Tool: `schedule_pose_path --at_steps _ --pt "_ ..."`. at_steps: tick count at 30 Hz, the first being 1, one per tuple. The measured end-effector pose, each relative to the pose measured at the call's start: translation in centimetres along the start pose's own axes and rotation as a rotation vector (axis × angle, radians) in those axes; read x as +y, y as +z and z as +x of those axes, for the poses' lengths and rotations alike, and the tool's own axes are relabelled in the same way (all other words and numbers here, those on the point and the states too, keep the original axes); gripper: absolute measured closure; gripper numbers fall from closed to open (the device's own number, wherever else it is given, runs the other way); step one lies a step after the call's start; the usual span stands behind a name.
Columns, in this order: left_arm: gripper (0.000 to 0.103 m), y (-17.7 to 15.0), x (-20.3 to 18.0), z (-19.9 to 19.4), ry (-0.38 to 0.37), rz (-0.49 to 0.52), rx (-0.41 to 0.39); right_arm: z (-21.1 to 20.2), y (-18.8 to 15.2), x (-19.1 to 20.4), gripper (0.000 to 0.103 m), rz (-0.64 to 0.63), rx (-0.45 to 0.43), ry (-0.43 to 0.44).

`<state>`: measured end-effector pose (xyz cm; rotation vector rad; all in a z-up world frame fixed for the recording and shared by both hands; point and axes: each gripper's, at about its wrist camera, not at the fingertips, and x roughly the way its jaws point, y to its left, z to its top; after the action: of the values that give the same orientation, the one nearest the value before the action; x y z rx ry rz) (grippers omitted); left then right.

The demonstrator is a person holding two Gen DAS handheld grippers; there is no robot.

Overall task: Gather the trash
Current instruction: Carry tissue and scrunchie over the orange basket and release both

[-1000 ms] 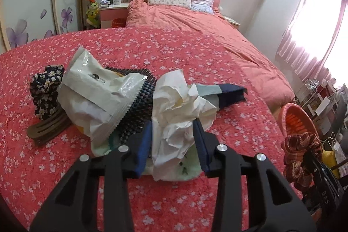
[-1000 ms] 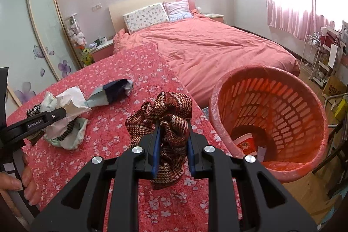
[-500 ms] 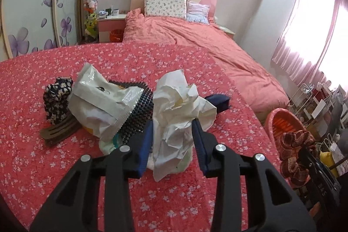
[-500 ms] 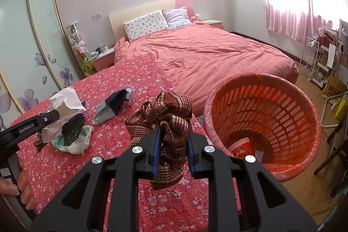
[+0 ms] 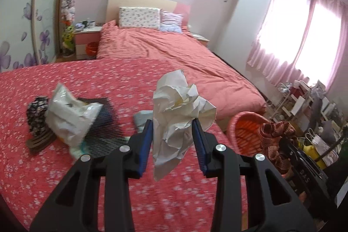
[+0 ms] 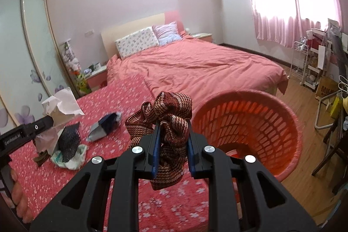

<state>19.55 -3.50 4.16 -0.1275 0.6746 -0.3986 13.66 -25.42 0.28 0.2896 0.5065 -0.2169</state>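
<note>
My left gripper (image 5: 173, 136) is shut on a crumpled white paper (image 5: 178, 110) and holds it above the red flowered table cover (image 5: 108, 79); the paper also shows in the right wrist view (image 6: 62, 104). My right gripper (image 6: 171, 145) is shut on a brown woven scrunchie (image 6: 167, 121), just left of the orange plastic basket (image 6: 280, 123). The basket also shows in the left wrist view (image 5: 243, 129), with the scrunchie (image 5: 276, 136) in front of it. Some trash lies in the basket's bottom.
On the cover lie a white plastic bag (image 5: 69, 114), a black mesh piece (image 5: 102, 134), a dark flowered cloth (image 5: 35, 114), a wooden comb (image 5: 40, 141) and a blue-grey wrapper (image 6: 106, 126). A pink bed (image 6: 195, 71) stands behind. Shelves and chairs (image 6: 322, 71) stand at right.
My left gripper has lifted the crumpled paper off the pile and swung right toward the basket. My right gripper with the scrunchie has risen a little beside the basket.
</note>
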Motion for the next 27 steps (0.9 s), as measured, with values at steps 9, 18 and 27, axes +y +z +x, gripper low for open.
schedule_pose_path --at_steps 9,18,27 --pt "0.066 -0.2 -7.1 2.3 -0.119 0.074 0.027 -1.5 1.4 -3.8 0.082 0.045 -0.095 -0.096" --pt "0.066 -1.2 -13.1 6.0 -0.224 0.129 0.091 -0.3 1.6 -8.3 0.082 0.121 -0.104 -0.176" --pt "0.066 -2.4 -17.2 9.7 -0.286 0.166 0.157 1.1 1.7 -11.6 0.082 0.189 -0.086 -0.191"
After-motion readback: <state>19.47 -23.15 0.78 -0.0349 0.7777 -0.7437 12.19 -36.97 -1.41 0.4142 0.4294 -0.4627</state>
